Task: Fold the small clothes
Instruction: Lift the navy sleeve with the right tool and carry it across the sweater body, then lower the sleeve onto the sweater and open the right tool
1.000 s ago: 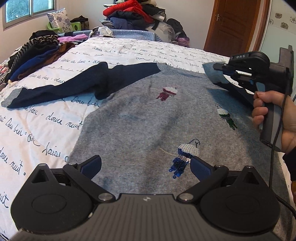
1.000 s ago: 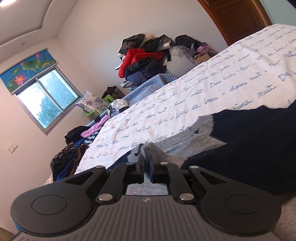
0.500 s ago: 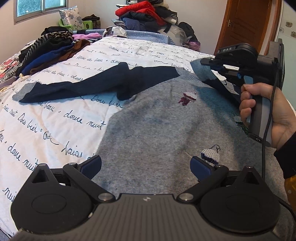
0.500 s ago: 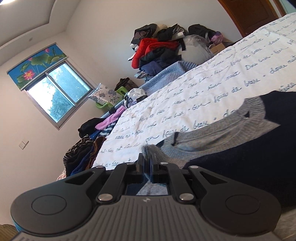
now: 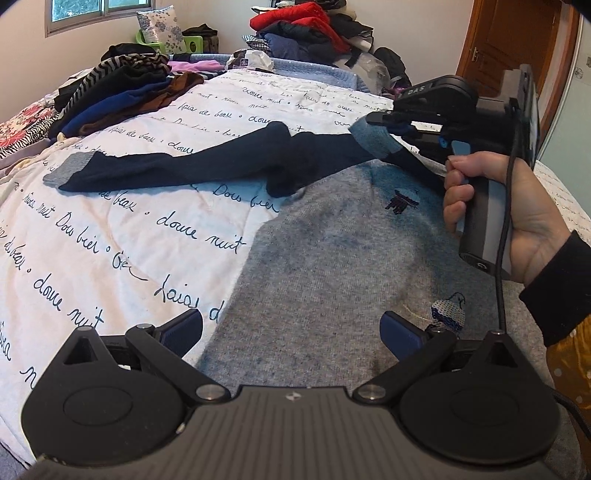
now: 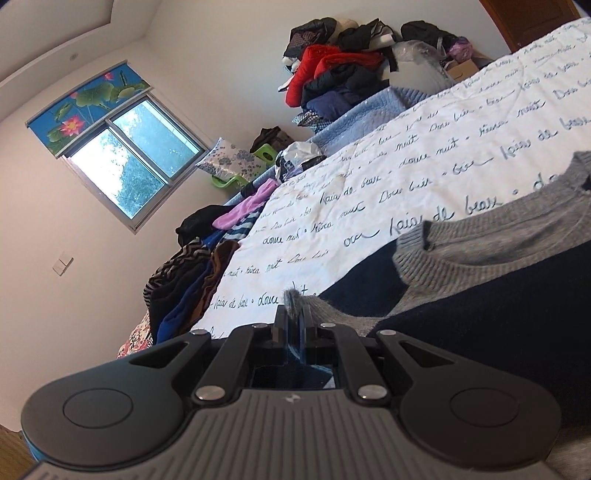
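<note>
The left wrist view looks steeply down over the left gripper [image 5: 291,328] at the sweater [image 5: 351,266] close below, while the right wrist view skims low across the bed [image 6: 369,206] toward the window [image 6: 125,147], both sharing the far clothes pile [image 5: 303,26].

I am reading looping blue-black cursive printed in repeating rows all over the white bedspread [image 5: 122,236]. In the left wrist view I am making out "douce nuit" several times, clearest just beside the grey sweater's edge, and "Dors bien" under the dark sleeve. Another repeated phrase is looking like "fais de beaux", though I am not sure of its first letters. The right wrist view is showing me the same rows [image 6: 424,173], running up toward the far end of the bed. On the black housing of the right tongs [image 5: 384,120] I am reading small pale capitals, "DAS". I am finding nothing else legible.
</note>
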Demonstrator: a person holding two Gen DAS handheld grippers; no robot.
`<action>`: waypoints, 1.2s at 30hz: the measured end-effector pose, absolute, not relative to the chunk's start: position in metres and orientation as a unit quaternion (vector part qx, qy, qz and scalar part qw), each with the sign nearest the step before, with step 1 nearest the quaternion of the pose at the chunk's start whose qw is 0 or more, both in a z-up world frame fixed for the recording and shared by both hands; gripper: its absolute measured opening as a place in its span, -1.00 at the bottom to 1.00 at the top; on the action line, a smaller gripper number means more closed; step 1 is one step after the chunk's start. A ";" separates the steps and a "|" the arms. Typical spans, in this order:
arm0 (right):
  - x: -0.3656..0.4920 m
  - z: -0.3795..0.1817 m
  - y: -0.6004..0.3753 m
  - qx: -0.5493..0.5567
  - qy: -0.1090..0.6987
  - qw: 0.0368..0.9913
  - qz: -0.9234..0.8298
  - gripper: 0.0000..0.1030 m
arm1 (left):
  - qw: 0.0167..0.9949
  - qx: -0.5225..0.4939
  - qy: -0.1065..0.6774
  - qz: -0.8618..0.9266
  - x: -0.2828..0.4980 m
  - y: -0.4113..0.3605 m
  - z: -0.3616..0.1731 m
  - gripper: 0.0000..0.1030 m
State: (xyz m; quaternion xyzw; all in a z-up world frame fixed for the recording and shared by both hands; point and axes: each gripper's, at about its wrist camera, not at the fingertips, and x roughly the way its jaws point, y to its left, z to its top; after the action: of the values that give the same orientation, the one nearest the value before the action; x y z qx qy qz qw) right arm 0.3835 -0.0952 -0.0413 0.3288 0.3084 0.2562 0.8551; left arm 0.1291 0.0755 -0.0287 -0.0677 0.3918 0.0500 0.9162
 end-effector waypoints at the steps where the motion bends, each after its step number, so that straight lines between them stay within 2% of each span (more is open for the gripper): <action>1: 0.385 -0.042 -0.092 0.329 0.309 0.854 0.258 -0.89 | 0.916 -0.069 0.392 0.051 0.129 0.076 -0.029 0.96; 22: 0.403 -0.056 -0.041 0.335 0.336 0.833 0.284 -0.89 | 0.915 -0.072 0.393 0.064 0.128 0.087 -0.028 0.96; 34: 0.405 -0.065 -0.010 0.271 0.373 0.840 0.286 -0.78 | 0.913 -0.098 0.380 0.107 0.133 0.132 -0.014 0.96; 36: 0.403 -0.064 -0.005 0.255 0.374 0.844 0.287 -0.71 | 0.914 -0.098 0.373 0.127 0.136 0.145 -0.011 0.96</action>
State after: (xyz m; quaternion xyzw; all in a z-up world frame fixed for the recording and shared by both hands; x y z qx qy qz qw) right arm 0.4035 -0.0054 -0.0636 0.2548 0.3740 0.2874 0.8442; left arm 0.1364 0.1451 -0.0110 -0.0983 0.3726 0.1274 0.9139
